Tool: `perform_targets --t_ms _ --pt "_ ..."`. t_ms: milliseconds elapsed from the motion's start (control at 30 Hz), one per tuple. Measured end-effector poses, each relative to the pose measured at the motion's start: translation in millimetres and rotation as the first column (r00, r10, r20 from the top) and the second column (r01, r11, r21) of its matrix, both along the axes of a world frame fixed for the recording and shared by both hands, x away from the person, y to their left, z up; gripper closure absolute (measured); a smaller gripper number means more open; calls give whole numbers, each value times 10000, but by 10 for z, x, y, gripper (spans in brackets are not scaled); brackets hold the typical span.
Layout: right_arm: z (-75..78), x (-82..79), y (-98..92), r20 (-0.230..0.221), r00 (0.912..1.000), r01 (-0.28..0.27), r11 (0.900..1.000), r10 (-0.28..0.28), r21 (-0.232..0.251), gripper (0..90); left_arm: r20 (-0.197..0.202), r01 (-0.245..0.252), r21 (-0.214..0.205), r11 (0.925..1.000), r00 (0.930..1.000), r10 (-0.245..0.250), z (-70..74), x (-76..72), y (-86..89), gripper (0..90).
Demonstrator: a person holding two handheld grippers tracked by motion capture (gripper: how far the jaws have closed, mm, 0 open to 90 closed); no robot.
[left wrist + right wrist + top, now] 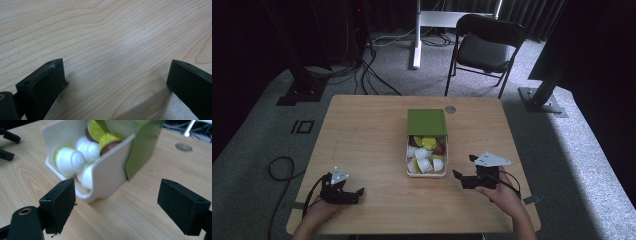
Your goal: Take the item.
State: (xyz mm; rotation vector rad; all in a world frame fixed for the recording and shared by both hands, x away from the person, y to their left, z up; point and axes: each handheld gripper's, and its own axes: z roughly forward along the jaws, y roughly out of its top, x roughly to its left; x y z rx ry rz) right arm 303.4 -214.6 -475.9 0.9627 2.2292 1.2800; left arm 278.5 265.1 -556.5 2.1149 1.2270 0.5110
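Note:
A small box stands mid-table: a green sleeve (427, 121) with a white drawer (410, 170) slid out toward me. The drawer holds several coffee capsules, some white (423, 153), some with lime-green tops (428, 143). My right gripper (464, 166) hovers just right of the drawer, open and empty. In the right gripper view the drawer's near corner (107, 172) sits ahead of the right gripper (116, 188), with a white capsule (71, 160) and the green sleeve (141, 150) behind. My left gripper (358, 192) rests at the table's front left, open over bare wood (115, 72).
The wooden table (362, 130) has a round cable hole (450, 109) behind the box. A black folding chair (487, 47) stands beyond the far edge. Cables trail over the carpet at the back left (362, 75) and off the left front corner (279, 167).

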Motion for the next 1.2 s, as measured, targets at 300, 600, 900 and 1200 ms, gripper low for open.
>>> perform_targets --t_ms 300,600,900,1200 --pt "158 4 293 437 9978 -499 9987 496 63 158 2 -3 -8 10000 10000 3 0 0 0 28" --pt "170 56 636 576 9945 -873 9961 878 -103 181 3 -12 -14 10000 10000 12 0 0 -1 28" --pt "73 82 910 533 9947 -851 9954 874 -451 194 5 -16 -21 10000 10000 16 -1 0 -2 28" --pt "-48 89 1119 480 9985 -233 9974 266 -678 252 3 -17 -23 10000 10000 17 0 0 -2 28"
